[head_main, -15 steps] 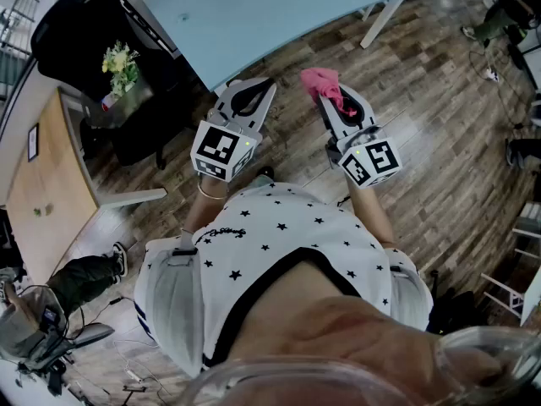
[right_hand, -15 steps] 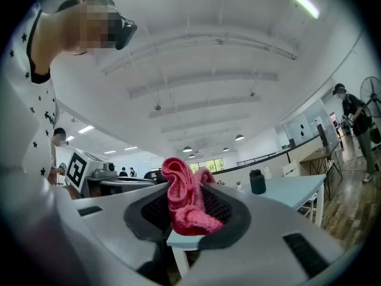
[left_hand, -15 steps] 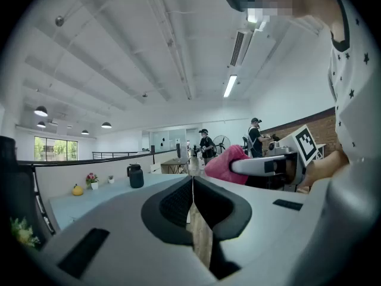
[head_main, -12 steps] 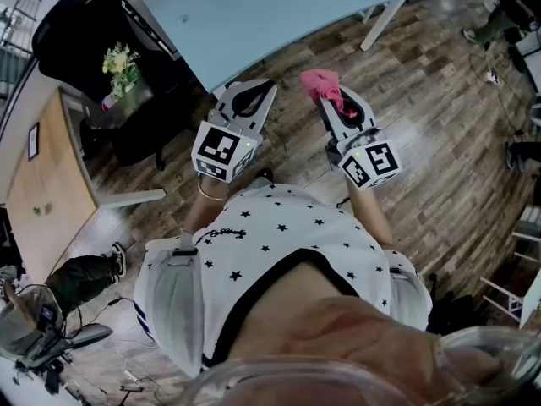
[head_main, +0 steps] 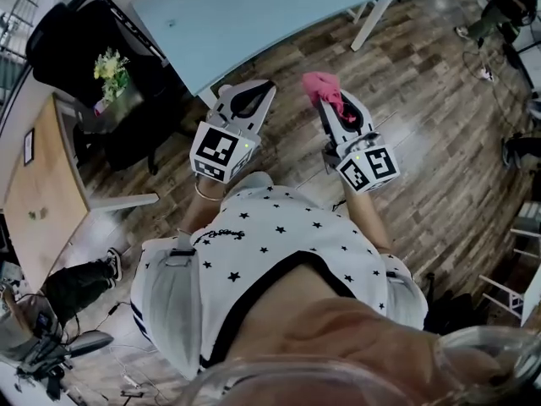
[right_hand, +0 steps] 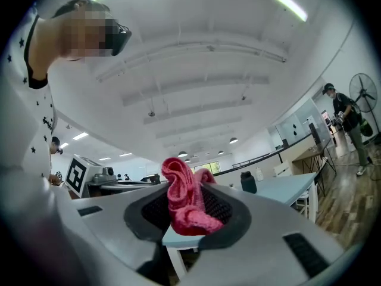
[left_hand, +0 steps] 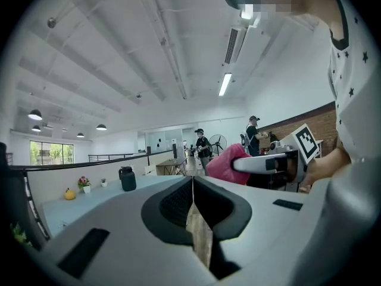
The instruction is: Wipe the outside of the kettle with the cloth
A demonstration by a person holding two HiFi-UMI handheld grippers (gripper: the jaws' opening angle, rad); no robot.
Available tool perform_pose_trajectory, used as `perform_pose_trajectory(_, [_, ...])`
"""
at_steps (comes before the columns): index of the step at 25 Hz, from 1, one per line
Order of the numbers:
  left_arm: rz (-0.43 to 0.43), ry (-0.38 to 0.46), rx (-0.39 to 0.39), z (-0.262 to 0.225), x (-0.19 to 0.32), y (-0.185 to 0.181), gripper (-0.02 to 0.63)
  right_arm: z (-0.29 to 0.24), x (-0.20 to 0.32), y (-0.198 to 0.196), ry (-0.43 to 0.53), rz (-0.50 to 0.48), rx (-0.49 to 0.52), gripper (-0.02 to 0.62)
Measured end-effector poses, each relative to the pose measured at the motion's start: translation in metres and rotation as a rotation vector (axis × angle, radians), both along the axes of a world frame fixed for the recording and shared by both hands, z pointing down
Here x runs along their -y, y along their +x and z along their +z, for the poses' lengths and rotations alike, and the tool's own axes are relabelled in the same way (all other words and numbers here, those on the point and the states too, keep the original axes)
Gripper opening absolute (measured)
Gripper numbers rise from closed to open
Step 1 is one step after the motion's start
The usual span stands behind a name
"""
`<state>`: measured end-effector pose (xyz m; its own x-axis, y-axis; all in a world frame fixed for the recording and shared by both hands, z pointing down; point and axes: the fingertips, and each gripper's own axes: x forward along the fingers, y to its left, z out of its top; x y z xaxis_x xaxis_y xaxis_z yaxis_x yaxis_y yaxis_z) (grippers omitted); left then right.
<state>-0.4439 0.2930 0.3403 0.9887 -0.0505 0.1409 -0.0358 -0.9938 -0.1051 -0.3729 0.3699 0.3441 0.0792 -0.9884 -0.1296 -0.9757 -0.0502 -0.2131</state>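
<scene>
A pink cloth [head_main: 323, 87] sticks out of my right gripper [head_main: 336, 101], which is shut on it; in the right gripper view the cloth [right_hand: 186, 200] bunches up between the jaws. My left gripper [head_main: 246, 98] is held beside it, shut with nothing in it, its jaws meeting in a thin line [left_hand: 192, 182]. Both hover over the wooden floor, short of the light blue table [head_main: 254, 15]. A dark kettle [left_hand: 127, 179] stands on that table, far from both grippers, and it shows small in the right gripper view as the kettle [right_hand: 247, 182]. The head view does not show it.
A yellow object [left_hand: 69, 193] and a small flower pot [left_hand: 83, 183] stand on the table's far side. A black chair and flowers [head_main: 110, 66] lie to the left, next to a wooden cabinet [head_main: 38, 193]. People stand in the background [left_hand: 201, 146], near a fan [right_hand: 364, 97].
Both grippers keep the same pose and the cloth stays held. The head view has shifted slightly, so table and floor sit a little higher and further left.
</scene>
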Motion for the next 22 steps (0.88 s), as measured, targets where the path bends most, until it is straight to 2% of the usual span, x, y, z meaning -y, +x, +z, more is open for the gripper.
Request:
perform_pose_trajectory(7, [0.059, 0.004, 0.002, 0.006, -0.024, 0.022, 0.029, 0.009, -0.029, 0.017, -0.011, 0.047, 0.014, 0.103])
perform_pose_trajectory(11, [0.084, -0.003, -0.001, 0.009, -0.022, 0.044, 0.029, 0.011, -0.035, 0.036, -0.023, 0.090, 0.013, 0.103])
perform_pose_trajectory(22, [0.176, 0.001, -0.057, 0.001, 0.026, 0.144, 0.029, 0.008, 0.005, 0.116, -0.068, 0.171, -0.032, 0.104])
